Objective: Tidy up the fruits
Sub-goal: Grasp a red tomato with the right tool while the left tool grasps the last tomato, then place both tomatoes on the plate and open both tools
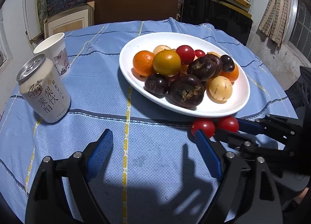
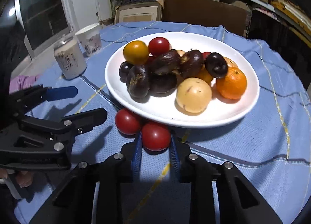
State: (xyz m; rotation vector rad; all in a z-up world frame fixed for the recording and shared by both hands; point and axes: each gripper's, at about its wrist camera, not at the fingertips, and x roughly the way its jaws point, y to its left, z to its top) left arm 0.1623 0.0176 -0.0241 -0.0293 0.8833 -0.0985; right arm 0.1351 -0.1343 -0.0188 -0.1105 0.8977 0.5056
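A white oval plate (image 1: 229, 107) (image 2: 223, 119) holds several fruits: red and yellow tomatoes, oranges, dark water chestnuts and pale round fruits. Two red tomatoes lie on the blue cloth at the plate's near rim. My right gripper (image 2: 156, 142) is shut on the nearer red tomato (image 2: 155, 135) (image 1: 228, 123); the other red tomato (image 2: 127, 121) (image 1: 203, 126) touches it on the left. My left gripper (image 1: 153, 146) is open and empty over bare cloth, left of the tomatoes; it shows in the right wrist view (image 2: 85, 103).
A drink can (image 1: 43, 89) (image 2: 70, 60) and a paper cup (image 1: 53, 54) (image 2: 90, 38) stand at the table's left. A blue checked cloth (image 1: 155, 165) covers the round table. Shelves, boxes and a dark chair stand behind.
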